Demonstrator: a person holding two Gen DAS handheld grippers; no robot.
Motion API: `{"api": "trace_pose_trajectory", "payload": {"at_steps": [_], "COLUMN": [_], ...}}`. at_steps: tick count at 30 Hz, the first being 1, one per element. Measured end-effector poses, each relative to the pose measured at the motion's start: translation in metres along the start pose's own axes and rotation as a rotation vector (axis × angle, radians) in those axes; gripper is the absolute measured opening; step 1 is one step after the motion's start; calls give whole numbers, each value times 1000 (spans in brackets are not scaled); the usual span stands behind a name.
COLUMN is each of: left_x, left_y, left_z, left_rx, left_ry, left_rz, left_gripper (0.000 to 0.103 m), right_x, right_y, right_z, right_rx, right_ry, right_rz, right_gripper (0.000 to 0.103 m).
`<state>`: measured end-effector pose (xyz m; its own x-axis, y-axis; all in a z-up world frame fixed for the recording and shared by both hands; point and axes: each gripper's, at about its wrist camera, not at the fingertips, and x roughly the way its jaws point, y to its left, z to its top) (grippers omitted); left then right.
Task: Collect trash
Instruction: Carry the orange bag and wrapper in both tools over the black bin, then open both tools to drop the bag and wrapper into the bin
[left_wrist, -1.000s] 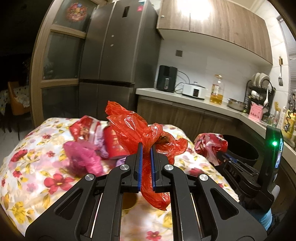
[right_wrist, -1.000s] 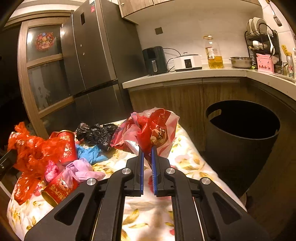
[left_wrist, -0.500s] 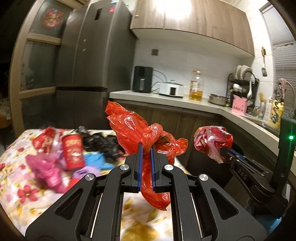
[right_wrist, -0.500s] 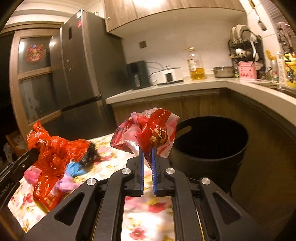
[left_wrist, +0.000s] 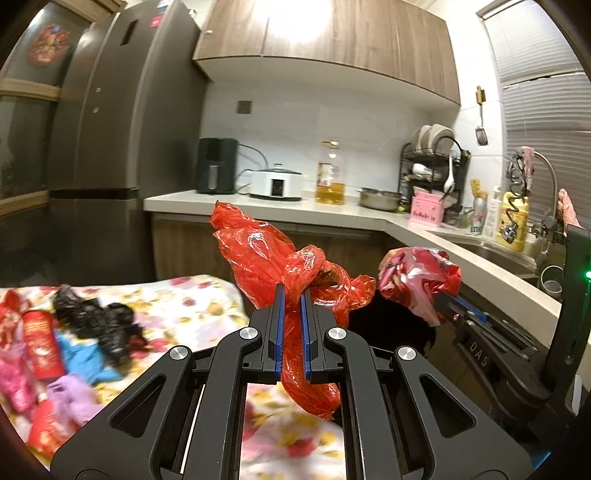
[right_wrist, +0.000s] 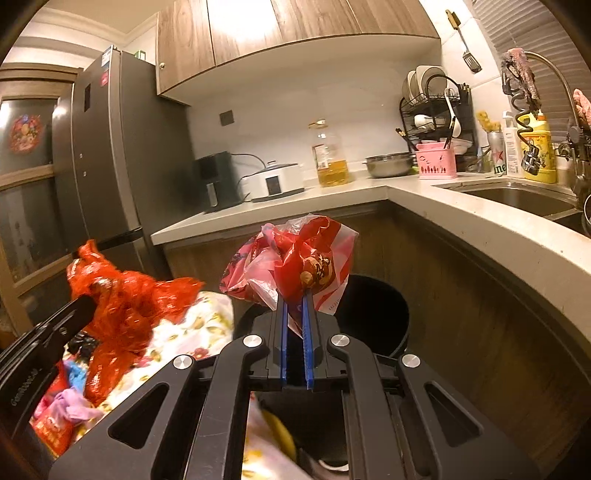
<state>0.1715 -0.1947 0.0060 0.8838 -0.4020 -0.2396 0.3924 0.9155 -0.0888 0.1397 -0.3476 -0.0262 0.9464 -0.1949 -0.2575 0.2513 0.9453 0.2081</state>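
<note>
Left gripper clamped on one red plastic bag at frame centre, right gripper pinching one red-and-white printed bag at centre, one black bin just behind, floral-cloth table lower left.

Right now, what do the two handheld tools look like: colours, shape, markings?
Both match. The left tool and right tool have matte black, angular linkage arms with silver round pivot bolts and flat parallel fingers lined with blue pads. The right one's side carries white lettering and a green indicator light on a black upright mount.
</note>
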Motion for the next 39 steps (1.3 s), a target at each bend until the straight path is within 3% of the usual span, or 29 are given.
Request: {"api": "trace_pose_trajectory", "payload": {"at_steps": [16,31,33,36,38,39], "left_x": [76,106,108,114,118,120], "left_y": [-25,-38,-40,-41,-39,-37], "left_z": [-4,-13,-14,-17,-18,-19], "left_rx": [-18,-28,-24,-23,-37,-46], "left_ry": [63,101,106,121,137,145], "left_rz": [-88,-149,-158,-161,-170,-175], "left_gripper": [7,8,8,14,27,40], "right_x": [29,44,46,48,49,49], "right_y": [-22,-30,-30,-31,-34,-35], "right_z": [14,17,16,15,15,15], "right_rx": [28,40,37,37,51,56], "right_ry": [-17,-2,-4,-2,5,6], "right_rz": [-21,1,7,9,9,8], "right_gripper": [8,9,15,28,34,35]}}
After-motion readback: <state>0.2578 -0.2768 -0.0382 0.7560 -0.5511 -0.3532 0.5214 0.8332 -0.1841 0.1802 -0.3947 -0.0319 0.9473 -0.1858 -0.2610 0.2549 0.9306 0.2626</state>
